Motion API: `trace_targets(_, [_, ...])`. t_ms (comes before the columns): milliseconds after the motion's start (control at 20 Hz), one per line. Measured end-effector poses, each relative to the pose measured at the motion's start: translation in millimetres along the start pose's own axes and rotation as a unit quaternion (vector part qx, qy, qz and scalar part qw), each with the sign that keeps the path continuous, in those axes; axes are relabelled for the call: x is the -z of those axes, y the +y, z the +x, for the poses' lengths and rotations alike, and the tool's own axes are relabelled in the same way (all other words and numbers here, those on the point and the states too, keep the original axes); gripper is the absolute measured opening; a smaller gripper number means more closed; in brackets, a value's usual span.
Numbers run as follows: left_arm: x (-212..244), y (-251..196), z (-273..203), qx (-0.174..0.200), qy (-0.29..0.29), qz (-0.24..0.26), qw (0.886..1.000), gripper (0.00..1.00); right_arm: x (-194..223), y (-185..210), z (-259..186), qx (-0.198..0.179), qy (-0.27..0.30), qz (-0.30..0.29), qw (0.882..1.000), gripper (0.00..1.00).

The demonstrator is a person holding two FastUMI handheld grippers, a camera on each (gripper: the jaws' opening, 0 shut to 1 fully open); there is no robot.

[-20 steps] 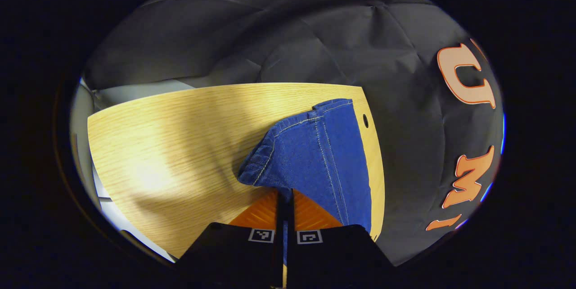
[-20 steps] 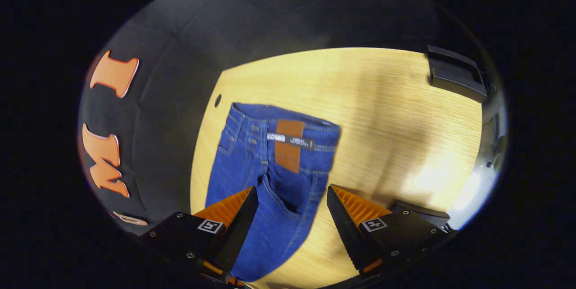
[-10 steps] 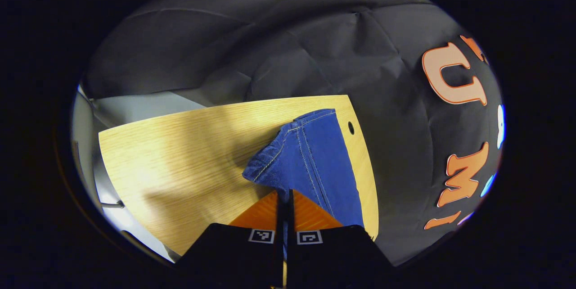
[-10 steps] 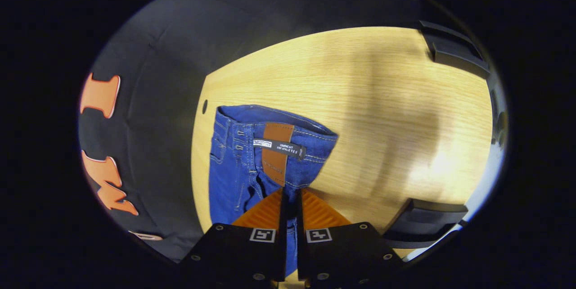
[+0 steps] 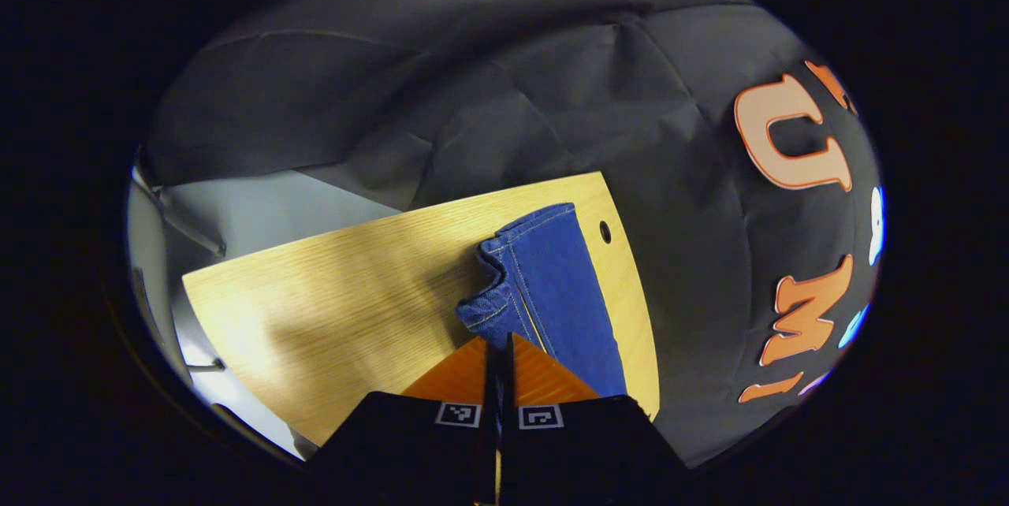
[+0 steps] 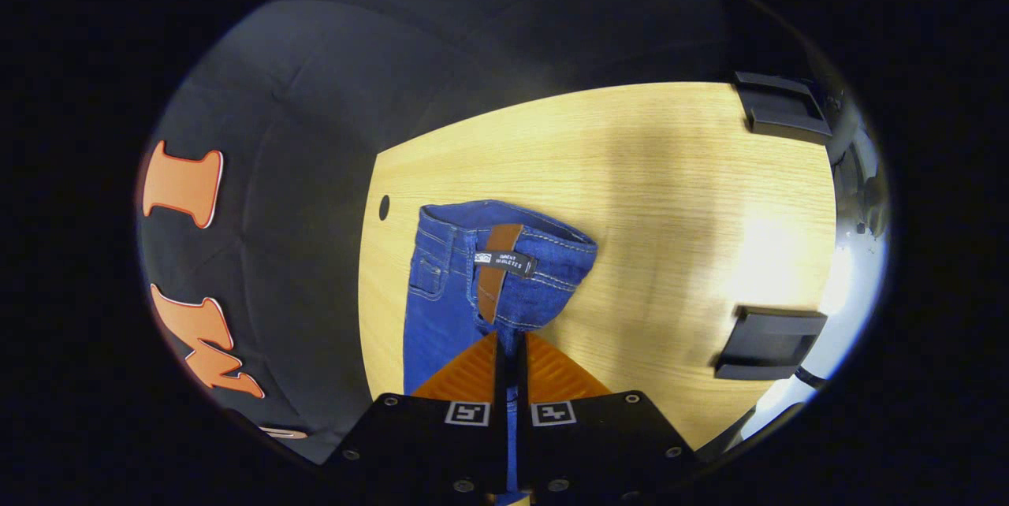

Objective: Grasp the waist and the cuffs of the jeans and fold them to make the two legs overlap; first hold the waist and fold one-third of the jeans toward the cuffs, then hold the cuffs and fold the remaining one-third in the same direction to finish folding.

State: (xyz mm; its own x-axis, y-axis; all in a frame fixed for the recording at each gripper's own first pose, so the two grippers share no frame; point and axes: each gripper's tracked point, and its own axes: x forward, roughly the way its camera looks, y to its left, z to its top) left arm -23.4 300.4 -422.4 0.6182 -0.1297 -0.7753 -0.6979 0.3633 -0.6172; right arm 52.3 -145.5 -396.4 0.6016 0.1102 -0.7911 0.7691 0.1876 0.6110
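Left gripper (image 5: 498,342) pinched the jeans (image 5: 552,285) cuff; right gripper (image 6: 510,342) pinched the waist (image 6: 512,254). Jeans lay along the table (image 6: 670,199) edge by the wall; bare tabletop lay beside them.

Blue jeans (image 6: 441,309) with pale stitching and a brown waist patch (image 6: 495,269) — light wood-grain table (image 6: 670,199).

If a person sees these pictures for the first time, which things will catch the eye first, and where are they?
The bright blue jeans stand out first, lying near the edge of the light wooden table. In the right gripper view the right gripper is shut on the denim just below the waist, where a brown leather patch shows. In the left gripper view the left gripper pinches the cuff end.
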Motion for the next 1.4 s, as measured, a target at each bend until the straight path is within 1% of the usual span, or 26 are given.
trace_targets(50, [1,-5,12,0.002,0.01,0.003,1.0,0.03,3,6,0,0.001,-0.005,-0.001,1.0,0.05])
trace_targets(150, [0,1,24,-0.003,0.028,0.011,1.0,0.04,6,16,-4,0.001,-0.016,0.001,1.0,0.05])
trace_targets(200, [-2,-1,27,-0.001,0.035,0.009,0.999,0.03,6,18,-5,0.003,-0.021,0.002,1.0,0.05])
trace_targets(300, [-2,3,30,-0.012,0.051,0.005,0.999,0.03,8,20,-9,0.015,-0.024,0.008,1.0,0.05])
trace_targets(350, [-2,-1,31,-0.011,0.059,0.006,0.998,0.03,7,25,-10,0.018,-0.025,0.009,0.999,0.05])
trace_targets(450, [-5,-8,34,-0.01,0.065,0.014,0.998,0.03,8,42,-12,0.01,-0.029,0.013,0.999,0.05])
trace_targets(600, [-17,-36,35,0.002,0.047,0.012,0.999,0.03,8,64,-5,-0.001,-0.014,-0.001,1.0,0.05])
trace_targets(700, [-24,-51,39,0.004,0.03,0.003,1.0,0.03,3,75,5,0.001,-0.004,0.006,1.0,0.05])
trace_targets(800, [-26,-57,44,-0.003,0.02,0.0,1.0,0.03,0,89,19,-0.011,0.01,0.012,1.0,0.05])
trace_targets(950, [-34,-71,58,-0.011,0.011,-0.007,1.0,0.03,-7,108,38,-0.015,0.029,0.013,0.999,0.05])
trace_targets(1000, [-40,-80,64,-0.009,0.006,-0.003,1.0,0.03,-10,115,45,-0.014,0.032,0.008,0.999,0.05])
trace_targets(1150, [-49,-96,82,-0.022,0.004,0.026,0.999,0.03,-13,139,67,-0.01,0.042,-0.005,0.999,0.05])
trace_targets(1300, [-60,-113,99,-0.031,0.001,0.039,0.999,0.03,-12,157,89,-0.005,0.058,-0.009,0.998,0.05])
trace_targets(1400, [-70,-122,111,-0.039,0.0,0.058,0.998,0.03,-14,169,102,0.0,0.063,-0.018,0.998,0.05])
